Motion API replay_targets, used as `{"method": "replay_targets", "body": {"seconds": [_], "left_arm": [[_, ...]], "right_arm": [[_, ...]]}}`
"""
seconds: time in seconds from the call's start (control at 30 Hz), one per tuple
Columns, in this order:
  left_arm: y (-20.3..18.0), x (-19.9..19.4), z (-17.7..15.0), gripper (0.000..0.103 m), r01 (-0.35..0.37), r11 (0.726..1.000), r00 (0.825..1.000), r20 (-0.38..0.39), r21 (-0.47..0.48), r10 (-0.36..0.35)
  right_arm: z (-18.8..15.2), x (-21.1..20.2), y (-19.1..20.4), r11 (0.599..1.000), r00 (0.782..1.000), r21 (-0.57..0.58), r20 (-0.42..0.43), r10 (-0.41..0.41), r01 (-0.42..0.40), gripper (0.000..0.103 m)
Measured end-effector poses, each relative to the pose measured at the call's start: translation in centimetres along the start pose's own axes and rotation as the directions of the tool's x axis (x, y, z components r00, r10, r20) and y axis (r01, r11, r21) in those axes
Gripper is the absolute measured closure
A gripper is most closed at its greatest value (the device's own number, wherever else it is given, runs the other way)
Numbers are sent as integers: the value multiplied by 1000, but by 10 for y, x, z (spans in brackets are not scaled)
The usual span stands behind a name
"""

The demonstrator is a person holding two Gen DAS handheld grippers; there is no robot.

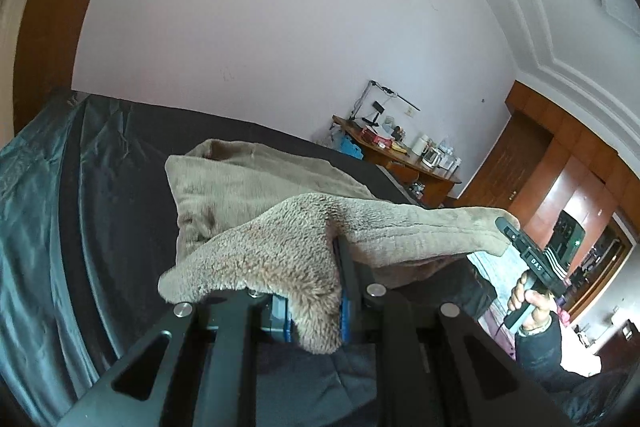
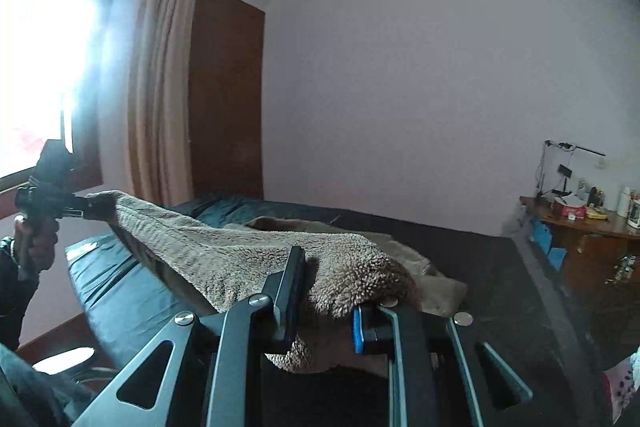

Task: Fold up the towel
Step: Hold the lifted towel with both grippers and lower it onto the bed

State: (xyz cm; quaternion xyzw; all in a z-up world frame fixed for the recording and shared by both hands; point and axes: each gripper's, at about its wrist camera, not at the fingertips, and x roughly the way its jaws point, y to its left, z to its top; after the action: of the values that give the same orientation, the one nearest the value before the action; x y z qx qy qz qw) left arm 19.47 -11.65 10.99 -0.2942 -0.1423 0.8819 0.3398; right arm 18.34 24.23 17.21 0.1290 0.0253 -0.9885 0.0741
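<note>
- The beige, fluffy fleece towel (image 1: 276, 251) is held up over a bed with a dark, glossy cover (image 1: 92, 187). Its near edge is stretched between the two tools, and its far part lies crumpled on the bed.
- The left hand-held gripper (image 1: 316, 311), black with blue pads, is closed narrow on one corner of the towel. The pile bulges out between its fingers and hangs just below them.
- The right hand-held gripper (image 2: 326, 311), of the same make, is clamped narrow on the other corner. A fold of towel drapes over its right finger (image 2: 362, 327).
- In the left wrist view the right hand-held gripper appears at the far end of the stretched edge, with the towel's tip pinched in it and a person's hand (image 1: 528, 301) around its grip.
- In the right wrist view the left hand-held gripper shows at the left edge in the same way, dark against a bright window (image 2: 44, 39). The towel edge runs taut from it to the near tool.
- Behind the bed stands a pale lilac wall (image 1: 280, 27). A brown wooden counter (image 2: 592, 231) cluttered with small things is off to the right, well apart from the towel.
- A tan curtain (image 2: 160, 87) hangs beside the window.
</note>
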Motion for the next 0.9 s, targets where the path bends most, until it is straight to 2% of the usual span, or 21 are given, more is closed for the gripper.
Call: {"method": "replay_targets", "body": {"seconds": [0.2,0.33,0.53,0.77,0.9], "left_arm": [[8,23,38,85,-9,1000,999,34,-24,10],[17,42,68,85,-8,999,998,68,-48,12],[27,75,100,85,-24,997,996,81,-69,29],[45,116,119,85,-37,994,997,62,-105,44],[58,129,111,85,-36,992,998,38,-120,40]], "right_arm": [[22,20,-3,997,998,-49,13,-67,67,82],[38,42,-13,993,994,-53,13,-108,108,82],[59,79,-29,984,985,-51,18,-169,169,82],[62,119,-45,980,980,-21,-14,-200,200,82],[48,137,-53,981,978,-15,-76,-192,192,82]]}}
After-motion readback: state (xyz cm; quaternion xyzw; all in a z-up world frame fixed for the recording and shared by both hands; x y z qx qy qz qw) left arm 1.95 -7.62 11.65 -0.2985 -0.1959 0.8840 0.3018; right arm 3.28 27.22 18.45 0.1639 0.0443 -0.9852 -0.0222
